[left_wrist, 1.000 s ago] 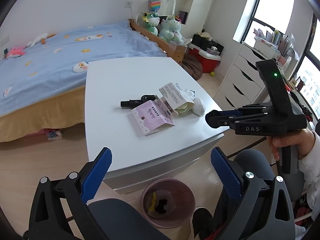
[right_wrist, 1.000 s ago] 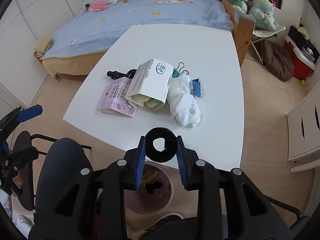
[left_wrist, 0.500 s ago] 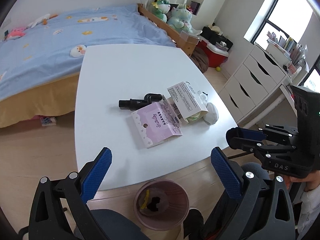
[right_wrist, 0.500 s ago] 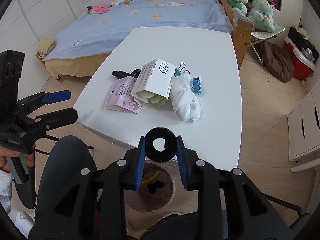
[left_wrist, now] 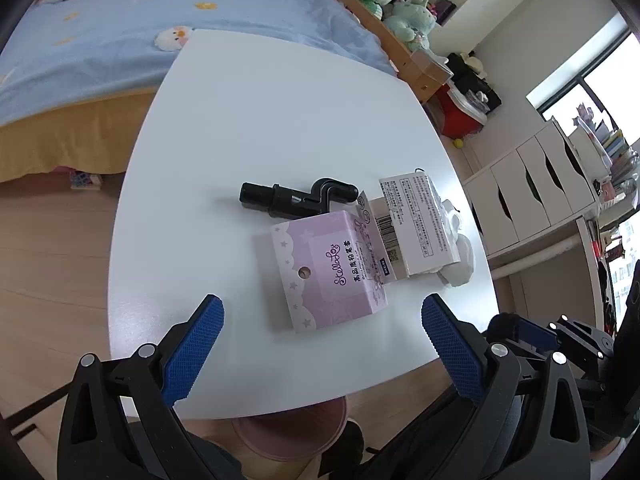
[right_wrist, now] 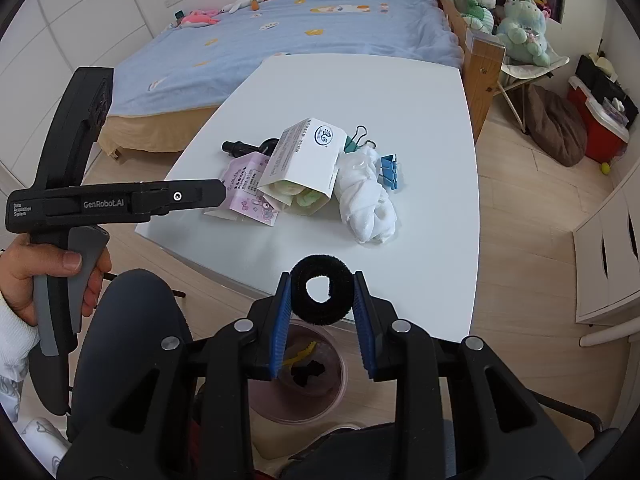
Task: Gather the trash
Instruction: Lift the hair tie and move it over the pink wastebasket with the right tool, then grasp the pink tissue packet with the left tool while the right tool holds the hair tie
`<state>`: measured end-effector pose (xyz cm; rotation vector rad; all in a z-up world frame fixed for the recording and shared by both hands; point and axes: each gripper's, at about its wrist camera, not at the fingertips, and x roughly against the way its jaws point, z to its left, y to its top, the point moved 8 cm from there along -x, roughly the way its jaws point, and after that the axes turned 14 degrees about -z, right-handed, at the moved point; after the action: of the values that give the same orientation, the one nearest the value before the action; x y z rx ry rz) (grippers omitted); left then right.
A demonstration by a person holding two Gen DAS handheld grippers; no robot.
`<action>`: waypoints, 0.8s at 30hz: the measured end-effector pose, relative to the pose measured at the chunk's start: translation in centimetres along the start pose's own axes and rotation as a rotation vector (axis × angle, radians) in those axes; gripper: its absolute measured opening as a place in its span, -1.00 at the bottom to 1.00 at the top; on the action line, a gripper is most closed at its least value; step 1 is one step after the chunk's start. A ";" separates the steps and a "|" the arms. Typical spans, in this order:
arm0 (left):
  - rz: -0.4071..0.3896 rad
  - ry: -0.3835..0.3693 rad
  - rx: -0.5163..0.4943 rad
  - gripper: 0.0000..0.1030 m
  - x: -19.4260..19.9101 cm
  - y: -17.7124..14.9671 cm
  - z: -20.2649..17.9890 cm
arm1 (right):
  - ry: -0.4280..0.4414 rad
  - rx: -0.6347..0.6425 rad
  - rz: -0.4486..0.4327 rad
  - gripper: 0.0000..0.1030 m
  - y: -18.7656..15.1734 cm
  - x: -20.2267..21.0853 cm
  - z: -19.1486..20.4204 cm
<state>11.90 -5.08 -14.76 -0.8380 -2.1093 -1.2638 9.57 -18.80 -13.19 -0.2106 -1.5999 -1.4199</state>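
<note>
I am holding a black fuzzy ring (right_wrist: 322, 295) in my right gripper (right_wrist: 322, 312), its blue pads pressing on the ring from either side, narrow enough to keep the soft loop from slipping but not so tight as to crush it flat. I am keeping it just off the near edge of the white table (right_wrist: 420, 92) because the pink bin (right_wrist: 298, 380) sits on the floor right below, already holding a yellow scrap and something dark, so letting go here should drop the ring straight in. My left gripper (left_wrist: 322, 338) is standing wide with nothing between its jaws, and I am aiming it down at the pink packet (left_wrist: 330, 270), which lies flat near the table's front edge and looks the easiest piece to take next; in that view the bin (left_wrist: 292, 434) shows only as a rim under the table edge. The rest of the trash is bunched together mid-table: a white box (right_wrist: 306, 160) leaning over the packet with greenish wads in its open end, a crumpled white cloth (right_wrist: 366, 196) just beside it, a black plastic part (left_wrist: 294, 196) behind, and binder clips (right_wrist: 388, 170) touching the cloth. The clips may not be trash, I judge.
</note>
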 end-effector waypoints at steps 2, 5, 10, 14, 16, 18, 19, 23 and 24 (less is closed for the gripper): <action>0.009 -0.002 0.014 0.85 -0.3 -0.1 0.0 | 0.000 0.000 0.000 -0.42 0.0 0.0 -0.1; 0.009 0.011 0.014 0.85 -0.7 -0.2 -0.1 | 0.000 0.000 0.000 -0.42 0.0 0.0 -0.1; 0.006 0.042 0.002 0.68 -0.8 -0.1 -0.3 | 0.003 -0.002 0.002 -0.42 0.0 0.1 -0.2; 0.012 0.065 -0.021 0.47 -0.7 -0.2 -0.5 | 0.006 -0.003 0.003 -0.42 -0.1 -0.1 -0.1; 0.013 0.070 -0.025 0.36 -0.7 -0.2 -0.5 | 0.009 -0.001 0.004 -0.42 -0.1 -0.1 0.0; 0.017 0.069 -0.027 0.22 -0.7 -0.2 -0.5 | 0.012 -0.002 0.005 -0.42 -0.1 -0.3 0.1; 0.019 0.070 -0.028 0.02 -0.8 -0.1 -0.5 | 0.012 -0.003 0.005 -0.42 -0.1 -0.4 0.1; 0.022 0.073 -0.030 -0.01 -0.8 -0.1 -0.6 | 0.014 -0.005 0.004 -0.42 -0.1 -0.5 0.1; 0.022 0.073 -0.031 -0.02 -0.9 -0.2 -0.6 | 0.014 -0.006 0.004 -0.42 -0.1 -0.5 0.1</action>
<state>12.43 -5.86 -15.21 -0.8139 -2.0233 -1.2988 9.72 -18.57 -13.59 -0.2071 -1.5831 -1.4202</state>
